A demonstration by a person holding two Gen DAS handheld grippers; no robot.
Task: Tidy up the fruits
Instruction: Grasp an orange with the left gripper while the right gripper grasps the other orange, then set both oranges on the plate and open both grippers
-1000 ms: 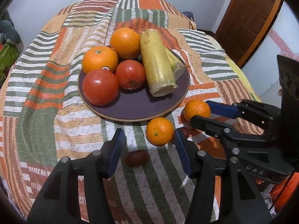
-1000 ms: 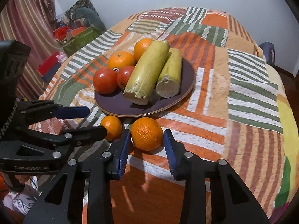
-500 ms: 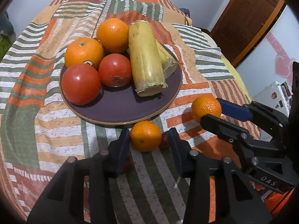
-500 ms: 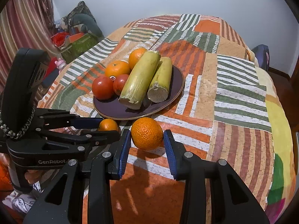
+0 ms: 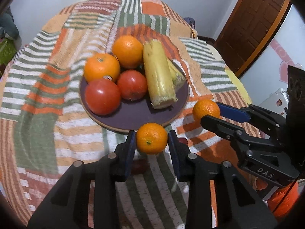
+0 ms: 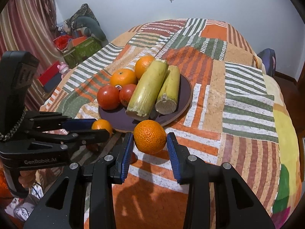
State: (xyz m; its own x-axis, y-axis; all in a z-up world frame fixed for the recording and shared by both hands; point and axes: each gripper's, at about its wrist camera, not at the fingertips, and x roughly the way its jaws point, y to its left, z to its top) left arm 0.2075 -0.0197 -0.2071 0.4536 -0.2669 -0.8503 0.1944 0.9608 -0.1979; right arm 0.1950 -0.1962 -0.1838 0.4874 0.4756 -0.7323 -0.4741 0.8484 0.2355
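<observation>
Each gripper clamps its own mandarin just off the dark plate [image 5: 137, 114] of oranges, tomatoes and cane: the left gripper [image 5: 152, 142] pinches the smaller mandarin [image 5: 151, 138], the right gripper [image 6: 150, 144] the bigger mandarin [image 6: 150, 136], above the striped cloth [image 6: 238, 103].

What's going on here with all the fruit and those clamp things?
A person is tidying fruit with two handheld grippers. The left gripper has its jaws around one small mandarin, the right gripper around a bigger one, both just off the purple plate, which already holds oranges, tomatoes and two yellow-green stalks.
</observation>
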